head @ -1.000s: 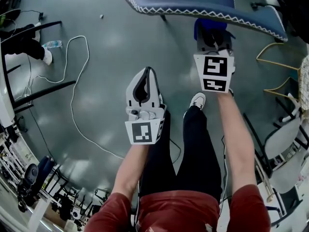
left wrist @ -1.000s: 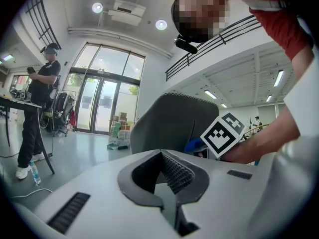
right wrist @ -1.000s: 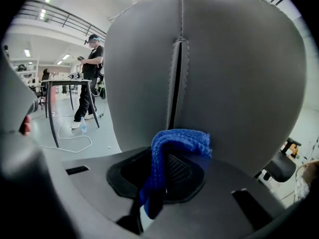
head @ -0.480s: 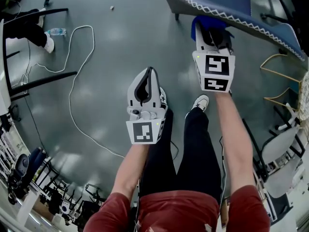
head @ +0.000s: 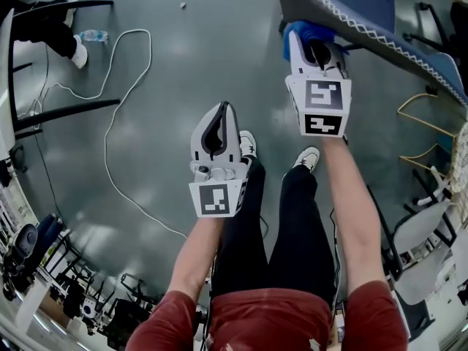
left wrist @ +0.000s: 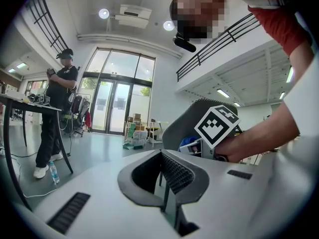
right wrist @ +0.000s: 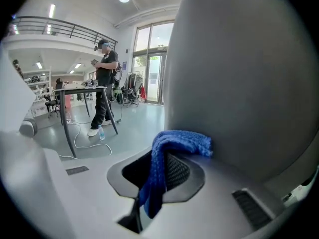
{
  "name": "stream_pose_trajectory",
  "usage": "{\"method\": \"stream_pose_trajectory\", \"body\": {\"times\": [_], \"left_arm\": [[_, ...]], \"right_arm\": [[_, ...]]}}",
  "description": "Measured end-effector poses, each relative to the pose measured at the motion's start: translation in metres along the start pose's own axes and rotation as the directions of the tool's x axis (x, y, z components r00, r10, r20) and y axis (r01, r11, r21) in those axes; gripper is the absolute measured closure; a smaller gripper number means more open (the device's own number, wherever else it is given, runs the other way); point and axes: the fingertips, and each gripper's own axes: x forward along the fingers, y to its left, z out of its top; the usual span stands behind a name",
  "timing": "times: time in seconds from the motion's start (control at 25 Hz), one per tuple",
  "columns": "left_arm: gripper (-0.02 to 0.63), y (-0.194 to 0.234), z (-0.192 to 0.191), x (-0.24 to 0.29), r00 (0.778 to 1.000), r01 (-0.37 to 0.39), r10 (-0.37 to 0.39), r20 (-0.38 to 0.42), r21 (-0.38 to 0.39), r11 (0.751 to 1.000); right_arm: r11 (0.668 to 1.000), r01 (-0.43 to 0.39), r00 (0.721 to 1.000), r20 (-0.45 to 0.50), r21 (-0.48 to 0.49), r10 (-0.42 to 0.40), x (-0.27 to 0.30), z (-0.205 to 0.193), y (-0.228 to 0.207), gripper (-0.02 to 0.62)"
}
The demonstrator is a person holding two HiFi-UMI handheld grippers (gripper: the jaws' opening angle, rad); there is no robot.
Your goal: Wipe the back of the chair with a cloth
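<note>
The chair (head: 358, 6) has a blue-grey back edged with white zigzag stitching and stands at the top right of the head view. My right gripper (head: 316, 50) is shut on a blue cloth (head: 301, 31), which it holds against the chair back near its left edge. In the right gripper view the cloth (right wrist: 167, 153) drapes over the jaws and touches the grey chair back (right wrist: 239, 78). My left gripper (head: 223, 112) hangs lower and to the left, over the floor, shut with nothing in it. From the left gripper (left wrist: 164, 176) I see the chair back (left wrist: 187, 118) beyond.
A white cable (head: 110, 123) loops across the grey floor, with a water bottle (head: 93, 35) and black table legs (head: 66, 112) at the left. Another person (left wrist: 55, 118) stands by that table. More chairs (head: 431, 218) crowd the right side.
My right gripper has carried the cloth up and to the left along the chair back, toward its left edge. The left gripper has stayed about where it was.
</note>
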Motion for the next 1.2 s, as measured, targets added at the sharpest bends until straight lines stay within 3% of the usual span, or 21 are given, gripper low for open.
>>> {"method": "stream_pose_trajectory", "body": {"times": [0.36, 0.56, 0.68, 0.8, 1.2], "left_arm": [[0.592, -0.01, 0.02, 0.0, 1.0, 0.023, -0.023, 0.006, 0.001, 1.0], [0.592, -0.049, 0.046, 0.01, 0.997, 0.065, -0.065, 0.045, 0.012, 0.998], [0.592, -0.063, 0.054, 0.016, 0.997, 0.072, -0.073, 0.033, 0.018, 0.997], [0.592, -0.086, 0.064, 0.022, 0.996, 0.088, -0.089, 0.028, 0.029, 0.996], [0.592, -0.172, 0.09, 0.041, 0.98, 0.197, -0.197, 0.01, 0.032, 0.98]], "right_arm": [[1.0, -0.008, 0.999, 0.044, 0.019, 0.008, -0.022, 0.016, 0.008, 0.534], [0.998, 0.021, 0.997, 0.068, 0.057, -0.025, -0.067, 0.012, -0.022, 0.534], [0.997, 0.034, 0.998, 0.05, 0.075, -0.038, -0.093, -0.002, -0.035, 0.534], [0.994, 0.049, 0.994, 0.089, 0.094, -0.057, -0.126, 0.006, -0.053, 0.534], [0.96, 0.191, 0.976, 0.068, 0.204, -0.208, -0.215, -0.028, -0.13, 0.534]]}}
